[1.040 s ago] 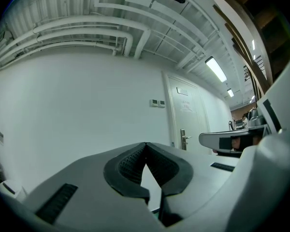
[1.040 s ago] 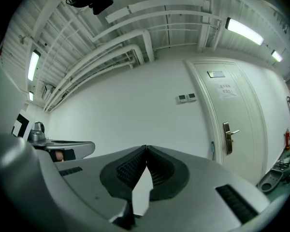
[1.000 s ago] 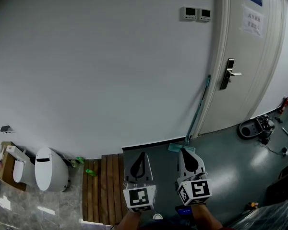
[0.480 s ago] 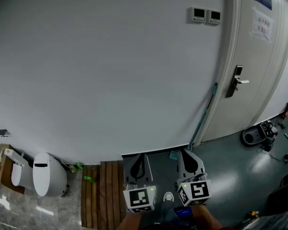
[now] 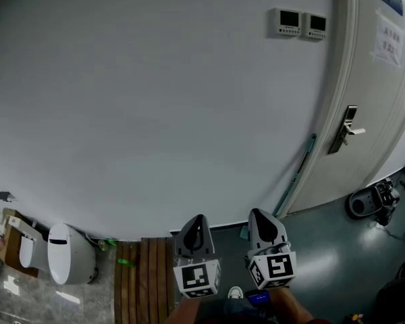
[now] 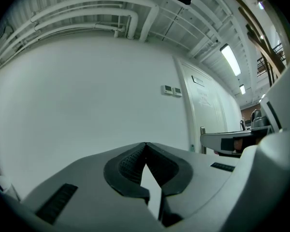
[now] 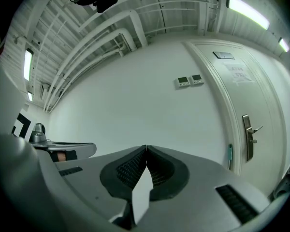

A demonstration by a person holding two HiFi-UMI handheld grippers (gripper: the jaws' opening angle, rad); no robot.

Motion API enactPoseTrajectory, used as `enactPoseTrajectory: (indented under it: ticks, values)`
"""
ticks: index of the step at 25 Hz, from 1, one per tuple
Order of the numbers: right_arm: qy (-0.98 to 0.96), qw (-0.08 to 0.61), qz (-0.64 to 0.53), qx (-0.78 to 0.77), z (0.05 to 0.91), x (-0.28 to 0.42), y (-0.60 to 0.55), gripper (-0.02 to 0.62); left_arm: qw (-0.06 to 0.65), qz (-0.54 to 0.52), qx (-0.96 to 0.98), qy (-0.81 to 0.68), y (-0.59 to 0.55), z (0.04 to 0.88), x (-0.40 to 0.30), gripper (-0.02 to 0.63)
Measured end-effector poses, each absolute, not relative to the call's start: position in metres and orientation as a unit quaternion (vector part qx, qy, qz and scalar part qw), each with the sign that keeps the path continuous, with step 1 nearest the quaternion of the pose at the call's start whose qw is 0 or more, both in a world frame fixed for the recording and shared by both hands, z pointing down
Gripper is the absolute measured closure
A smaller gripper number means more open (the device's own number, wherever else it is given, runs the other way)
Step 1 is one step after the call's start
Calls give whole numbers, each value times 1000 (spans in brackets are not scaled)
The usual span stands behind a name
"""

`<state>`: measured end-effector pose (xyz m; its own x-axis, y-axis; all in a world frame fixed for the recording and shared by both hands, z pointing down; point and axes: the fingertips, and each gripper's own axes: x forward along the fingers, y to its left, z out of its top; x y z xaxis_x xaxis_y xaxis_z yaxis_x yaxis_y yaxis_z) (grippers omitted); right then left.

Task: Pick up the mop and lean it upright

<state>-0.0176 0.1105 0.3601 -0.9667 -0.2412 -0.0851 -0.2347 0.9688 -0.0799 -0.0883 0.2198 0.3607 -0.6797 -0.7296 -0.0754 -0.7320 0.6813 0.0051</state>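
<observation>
The mop [image 5: 296, 177] has a teal handle and leans upright against the white wall beside the door frame, its foot near the floor behind my right gripper. In the right gripper view only the teal handle tip [image 7: 229, 152] shows next to the door. My left gripper [image 5: 196, 221] and right gripper [image 5: 259, 214] are side by side at the bottom of the head view, both shut with nothing between the jaws and well short of the mop. The jaws of the left gripper [image 6: 145, 143] and right gripper [image 7: 146, 148] meet at their tips and point at the wall.
A white door [image 5: 381, 93] with a metal lever handle [image 5: 347, 130] stands at the right. Two wall thermostats [image 5: 297, 23] hang above. A white toilet-like unit [image 5: 69, 253] and wooden slats [image 5: 143, 275] lie lower left. A round dark device [image 5: 370, 200] sits on the grey floor.
The head view has tilted upward: wall, door and mop have slid down and right in the picture. Both grippers stay shut and side by side, a little farther from the mop's foot.
</observation>
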Motion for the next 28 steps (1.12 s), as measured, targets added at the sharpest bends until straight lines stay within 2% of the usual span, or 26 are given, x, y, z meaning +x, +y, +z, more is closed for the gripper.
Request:
enactPoseTrajectory:
  ticks: [16, 28]
  values:
    - [990, 39, -38, -129, 373, -108, -5, 578, 31, 18, -406, 913, 102, 369, -182, 591]
    - [977, 44, -25, -209, 367, -183, -78, 578, 27, 36, -496, 867, 9, 368, -257, 591]
